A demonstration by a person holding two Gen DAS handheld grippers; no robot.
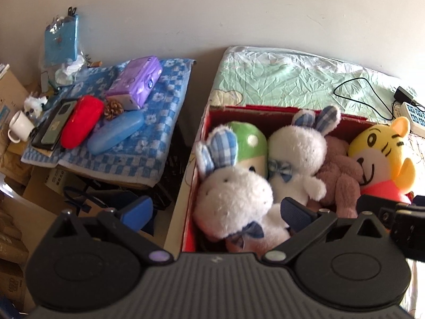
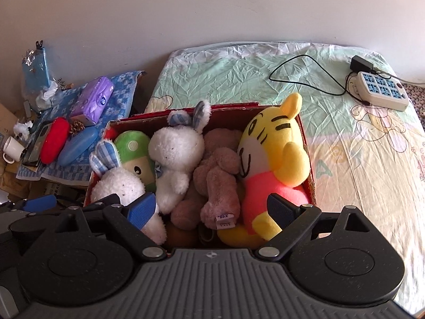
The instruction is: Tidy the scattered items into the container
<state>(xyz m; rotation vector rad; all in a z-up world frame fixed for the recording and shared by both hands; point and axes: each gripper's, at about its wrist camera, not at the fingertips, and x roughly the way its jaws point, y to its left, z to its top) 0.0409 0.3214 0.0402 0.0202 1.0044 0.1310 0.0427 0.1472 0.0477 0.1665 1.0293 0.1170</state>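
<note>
With every soft toy packed inside the red box [image 1: 205, 133] on the bed, the left view shows the left tongs [image 1: 216, 211] spread wide and empty above its near-left corner, over the fluffy white rabbit [image 1: 233, 196]. Right view: the right tongs [image 2: 212, 207] gape empty too, over the near edge, the yellow tiger [image 2: 273, 159] upright just beyond. Looks about done.

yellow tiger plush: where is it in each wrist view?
Left wrist: yellow tiger plush at the right edge, at the right end of the red box.
Right wrist: it stands right of centre, above the right gripper, whose jaws are open.
Shared landmark: the white power strip on the bed behind it.
</note>
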